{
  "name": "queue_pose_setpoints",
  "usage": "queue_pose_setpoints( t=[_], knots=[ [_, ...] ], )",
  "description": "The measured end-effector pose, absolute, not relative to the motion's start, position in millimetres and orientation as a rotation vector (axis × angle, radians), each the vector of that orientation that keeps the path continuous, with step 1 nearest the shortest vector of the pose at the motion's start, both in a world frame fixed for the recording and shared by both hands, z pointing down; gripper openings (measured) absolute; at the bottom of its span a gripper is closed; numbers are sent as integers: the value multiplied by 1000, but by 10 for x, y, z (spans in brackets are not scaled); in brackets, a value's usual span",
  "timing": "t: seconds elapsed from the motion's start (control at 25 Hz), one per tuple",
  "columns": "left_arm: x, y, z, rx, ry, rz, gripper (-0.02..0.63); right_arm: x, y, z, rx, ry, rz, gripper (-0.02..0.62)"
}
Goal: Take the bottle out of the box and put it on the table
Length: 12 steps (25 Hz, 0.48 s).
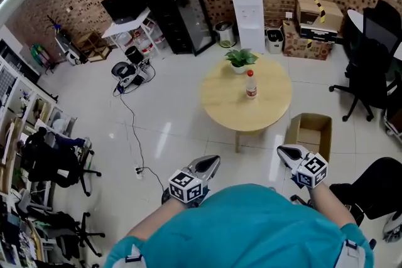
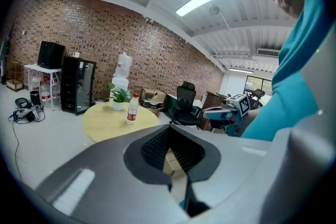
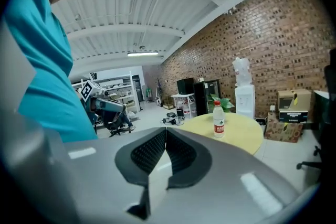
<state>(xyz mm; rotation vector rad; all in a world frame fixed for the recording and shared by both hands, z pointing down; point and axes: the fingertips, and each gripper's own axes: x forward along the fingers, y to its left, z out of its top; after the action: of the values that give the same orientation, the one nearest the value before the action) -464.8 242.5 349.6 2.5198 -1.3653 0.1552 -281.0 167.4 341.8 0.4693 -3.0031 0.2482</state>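
Note:
A clear bottle (image 1: 251, 84) with a red cap and label stands upright on the round yellow table (image 1: 220, 100), beside a potted plant (image 1: 240, 59). An open cardboard box (image 1: 309, 133) sits on the floor at the table's near right, and I see nothing inside it. My left gripper (image 1: 212, 164) and right gripper (image 1: 284, 151) are held close to my body, well short of the table, both shut and holding nothing. From the left gripper view, the bottle (image 2: 132, 109) is far beyond the shut jaws (image 2: 169, 126). The right gripper view shows the bottle (image 3: 219, 119) likewise distant from the gripper (image 3: 166, 128).
Black office chairs stand at the right (image 1: 370, 72) and at the lower left (image 1: 53, 160). A water dispenser (image 1: 248, 16), a black cabinet (image 1: 182, 16) and stacked cartons (image 1: 314, 25) line the brick wall. A cable and power strip (image 1: 138, 169) lie on the floor to the left.

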Motion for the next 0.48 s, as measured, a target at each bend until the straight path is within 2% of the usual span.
queue_pose_setpoints(
  t=[0.28,0.48],
  knots=[
    [-6433,3481,3372,2502,-1309,28,0,-4464,2806,3112,587,-2986,396,3],
    [-6822,3885,3199,2511,-1239,-52,0,-4942,3437,2860,578,-2970,366,3]
  ],
)
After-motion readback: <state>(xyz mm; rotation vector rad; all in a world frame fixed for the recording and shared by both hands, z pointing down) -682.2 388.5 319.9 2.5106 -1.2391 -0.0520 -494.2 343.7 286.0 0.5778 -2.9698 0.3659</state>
